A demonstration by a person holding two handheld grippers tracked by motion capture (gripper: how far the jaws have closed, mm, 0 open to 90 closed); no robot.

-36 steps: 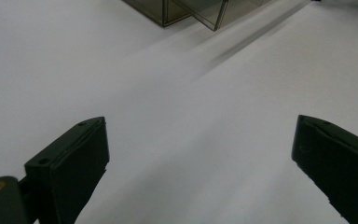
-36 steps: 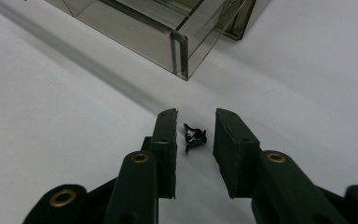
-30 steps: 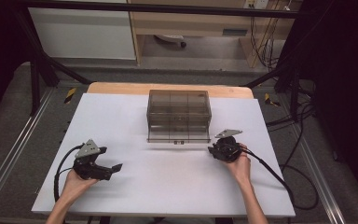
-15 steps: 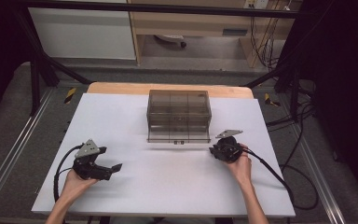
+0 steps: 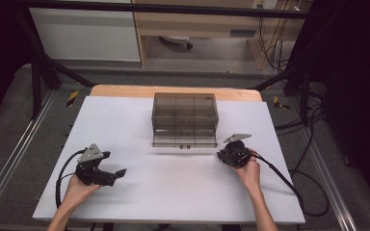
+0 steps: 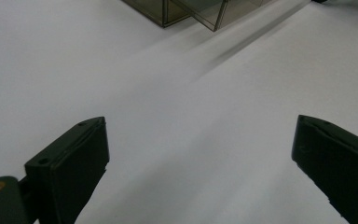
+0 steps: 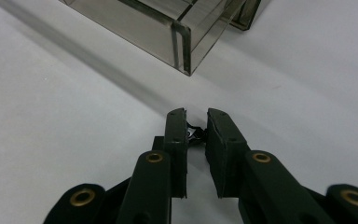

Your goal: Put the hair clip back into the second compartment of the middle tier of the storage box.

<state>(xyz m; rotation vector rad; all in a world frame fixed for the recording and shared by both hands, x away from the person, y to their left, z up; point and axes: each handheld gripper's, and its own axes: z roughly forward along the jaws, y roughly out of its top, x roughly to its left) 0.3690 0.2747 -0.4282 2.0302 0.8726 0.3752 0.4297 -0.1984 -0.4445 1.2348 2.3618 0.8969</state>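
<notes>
Left hand-held gripper gapes; right hand-held gripper nearly closed.

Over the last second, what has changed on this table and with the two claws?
The right claw has just been closing its jaws; a narrow gap remains and nothing is held between them. Both hands stayed where they were. The left claw stands wide open over bare table, and the smoky clear organizer box has not shifted.

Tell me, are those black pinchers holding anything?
No. The left gripper gapes wide over bare white table. The right gripper, jaws just closing, has only a narrow empty gap, short of the smoky clear plastic drawer box.
</notes>
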